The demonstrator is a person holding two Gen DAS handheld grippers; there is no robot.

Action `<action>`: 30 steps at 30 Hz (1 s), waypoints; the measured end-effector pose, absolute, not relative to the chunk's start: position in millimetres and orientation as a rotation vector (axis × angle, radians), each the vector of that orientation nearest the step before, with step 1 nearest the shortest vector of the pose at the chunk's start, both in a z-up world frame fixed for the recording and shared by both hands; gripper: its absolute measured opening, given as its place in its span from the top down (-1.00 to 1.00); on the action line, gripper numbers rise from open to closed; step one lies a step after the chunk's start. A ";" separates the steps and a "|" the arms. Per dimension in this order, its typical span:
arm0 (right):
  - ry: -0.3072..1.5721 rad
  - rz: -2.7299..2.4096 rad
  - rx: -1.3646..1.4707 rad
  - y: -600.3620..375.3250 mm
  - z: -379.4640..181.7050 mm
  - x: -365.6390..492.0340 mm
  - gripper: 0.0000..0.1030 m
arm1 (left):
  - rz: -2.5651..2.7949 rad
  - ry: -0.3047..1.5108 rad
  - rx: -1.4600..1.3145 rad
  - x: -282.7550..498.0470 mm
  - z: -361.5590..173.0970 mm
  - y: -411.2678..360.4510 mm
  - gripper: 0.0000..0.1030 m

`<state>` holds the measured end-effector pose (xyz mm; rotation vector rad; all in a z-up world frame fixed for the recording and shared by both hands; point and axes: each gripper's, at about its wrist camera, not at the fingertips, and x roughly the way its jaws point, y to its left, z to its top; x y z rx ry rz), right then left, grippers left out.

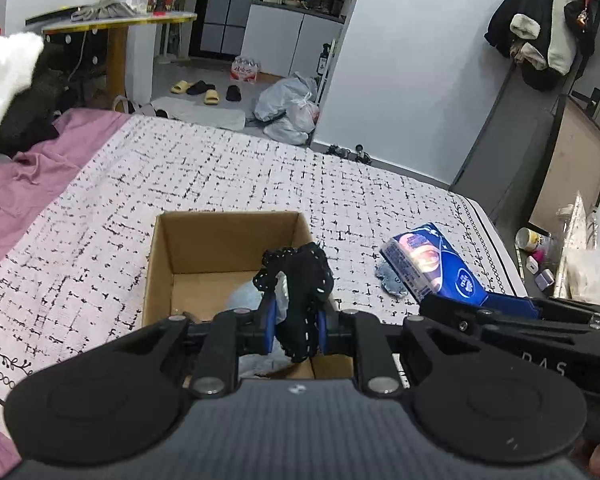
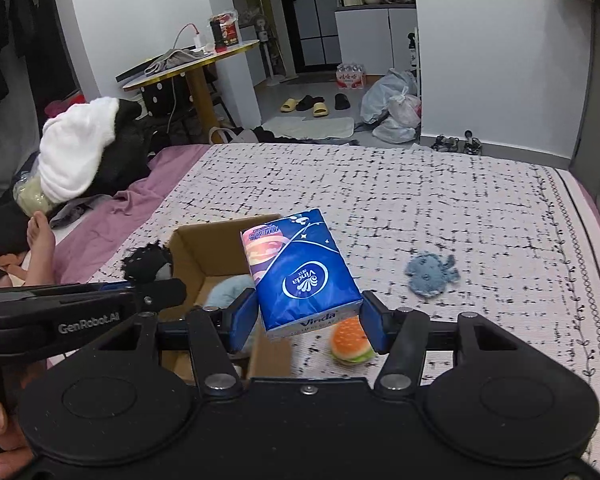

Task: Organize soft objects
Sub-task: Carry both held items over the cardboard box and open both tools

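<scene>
Cardboard box [image 1: 204, 264] on the bed [image 1: 340, 184], open-topped to receive soft items. Tissue pack [image 2: 300, 276] pinched by right gripper [image 2: 306, 324], jaws wide on its near end, long axis toward 11 o'clock, probably box-bound. Black fabric [image 1: 300, 292] clamped in nearly closed left gripper [image 1: 296, 326], hung over box.

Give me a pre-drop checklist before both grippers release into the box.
1. Left gripper clamped on black lace cloth: ok.
2. Cloth over cardboard box opening: ok.
3. Right gripper gripping blue tissue pack: ok.
4. Tissue pack fully above box: not ok, it hangs at the right edge.
5. Room left in box beside light blue item: cannot tell.
6. Burger toy and blue knit toy remain on bed: not ok.
</scene>
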<state>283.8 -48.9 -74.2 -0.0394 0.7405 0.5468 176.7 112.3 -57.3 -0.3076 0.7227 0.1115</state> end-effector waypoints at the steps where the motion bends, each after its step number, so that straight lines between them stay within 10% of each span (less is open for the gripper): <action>1: 0.744 0.550 -0.038 -44.9 -74.8 284.0 -0.05 | 0.108 0.725 -0.313 178.6 -58.8 115.9 0.63; 20: 0.772 0.557 -0.020 -5.1 -81.6 298.8 -0.05 | 0.137 0.742 -0.382 217.6 -83.1 169.5 0.63; 30: 0.791 0.572 -0.020 12.3 -89.9 309.2 -0.05 | 0.212 0.733 -0.417 213.6 -84.7 184.4 -0.05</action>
